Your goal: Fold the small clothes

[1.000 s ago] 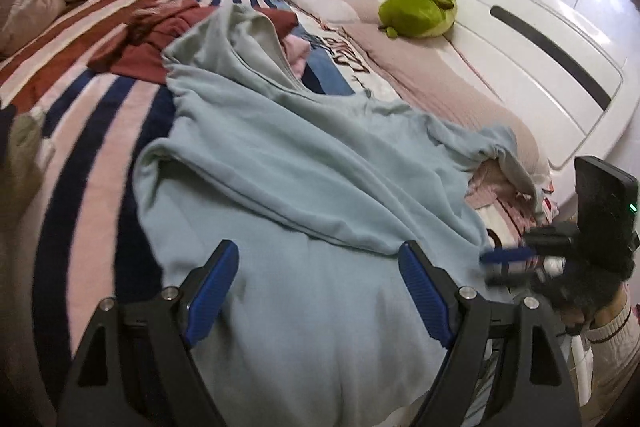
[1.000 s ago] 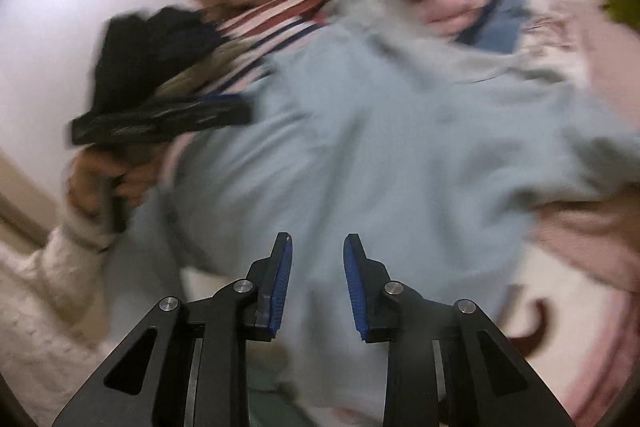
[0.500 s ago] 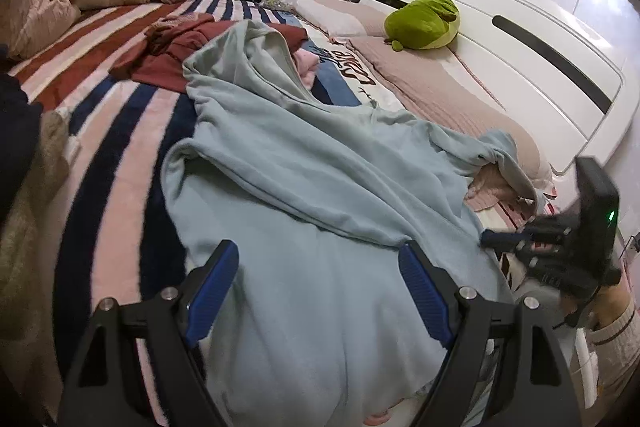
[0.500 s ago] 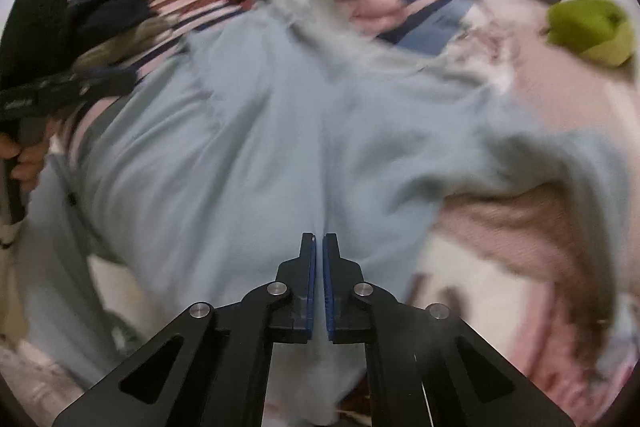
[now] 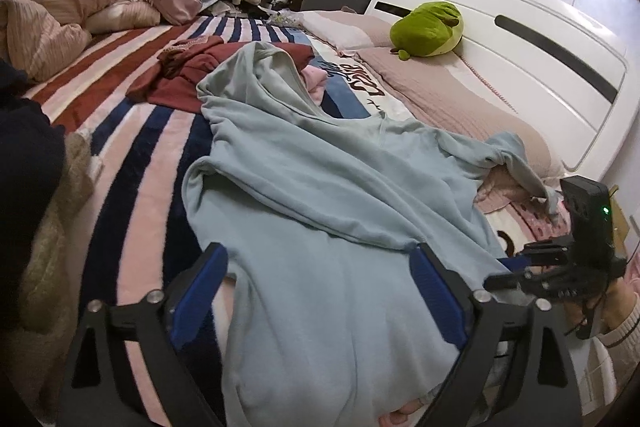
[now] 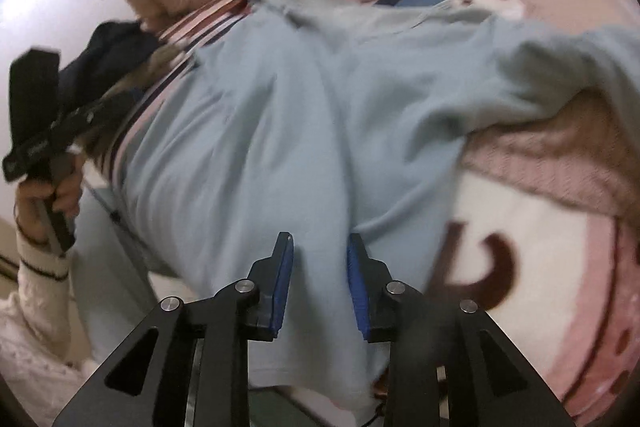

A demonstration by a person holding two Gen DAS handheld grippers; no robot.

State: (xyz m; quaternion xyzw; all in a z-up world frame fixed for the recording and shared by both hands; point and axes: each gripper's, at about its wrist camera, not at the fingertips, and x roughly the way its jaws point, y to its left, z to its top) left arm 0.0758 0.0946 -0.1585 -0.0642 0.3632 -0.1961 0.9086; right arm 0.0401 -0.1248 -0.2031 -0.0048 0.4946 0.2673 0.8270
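Note:
A light blue sweatshirt lies spread and rumpled on the bed, its hem hanging over the near edge. It also fills the right wrist view. My left gripper is wide open just above the hem, touching nothing. My right gripper is partly open over the hem at the bed edge, with blue cloth between the pads but not pinched. The right gripper also shows in the left wrist view, and the left gripper shows in the right wrist view.
A dark red garment and a pink one lie behind the sweatshirt on the striped blanket. A green plush sits by the white headboard. Dark and tan clothes are piled at the left.
My right gripper was shut half a second ago and has opened partway; it has shifted along the hem. The left gripper has stayed open and drawn back slightly.

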